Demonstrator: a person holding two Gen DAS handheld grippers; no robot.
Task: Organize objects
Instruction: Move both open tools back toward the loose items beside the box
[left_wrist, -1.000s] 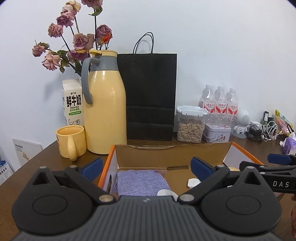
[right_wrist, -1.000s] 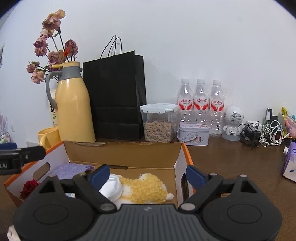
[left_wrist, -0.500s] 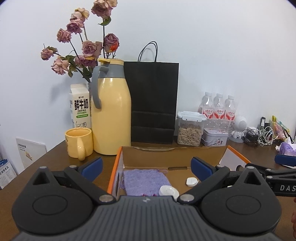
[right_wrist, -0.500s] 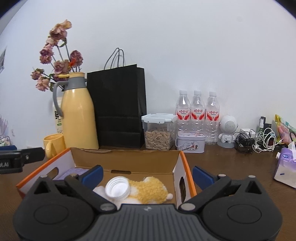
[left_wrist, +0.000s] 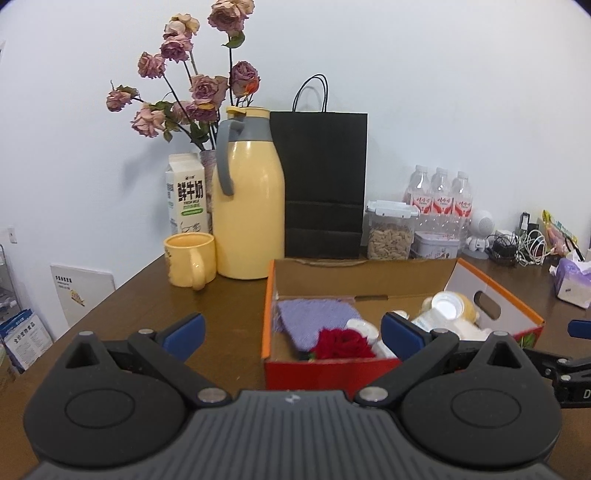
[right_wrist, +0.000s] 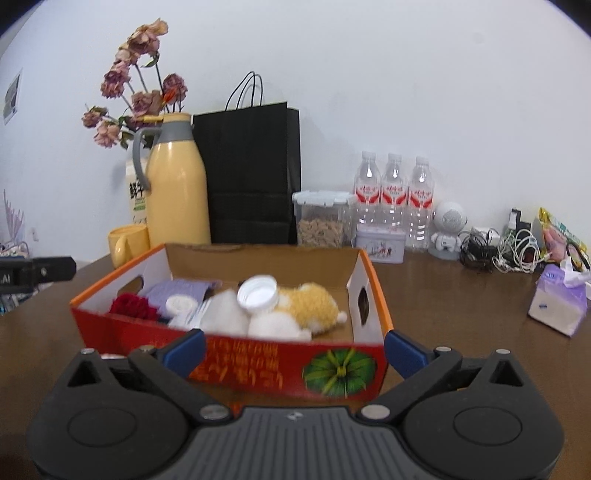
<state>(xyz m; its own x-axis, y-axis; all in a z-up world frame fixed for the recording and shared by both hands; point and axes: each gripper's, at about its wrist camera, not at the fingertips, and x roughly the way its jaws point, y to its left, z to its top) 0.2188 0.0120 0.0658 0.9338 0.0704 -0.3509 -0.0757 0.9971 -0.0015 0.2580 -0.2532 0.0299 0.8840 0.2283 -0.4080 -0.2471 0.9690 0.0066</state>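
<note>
**Orange-rimmed box now seen from further back, both grippers empty**

Orange-and-red cardboard box (right_wrist: 236, 363) is seen whole from the right wrist view, printed front wall included; a second ago only the interior and back wall were framed. Same change in the left wrist view: the box's near wall and a red rose (left_wrist: 341, 343) inside it are now exposed, previously hidden behind the gripper body. Both cameras are set back from the box compared with the earlier frames.

Right gripper (right_wrist: 293, 350): jaws have just been opening, now spread wide, nothing gripped; the box's front wall is seen between the blue pads, not touched. Left gripper (left_wrist: 291, 332): jaws wide apart, nothing held, aimed at the box's left front corner.

Box is placed on the brown table (left_wrist: 155, 314), in front of the black paper bag (left_wrist: 325, 184) and just right of the yellow thermos (left_wrist: 251, 218). Contents, as seen: purple knitted cloth (right_wrist: 177, 290) at left rear, rose at left front, small white roll (right_wrist: 181, 304) beside it, yellow-and-white plush toy (right_wrist: 306, 302) at right with a white jar lid (right_wrist: 257, 291) resting on it. Top is open, handle cut-outs in both end walls.
</note>
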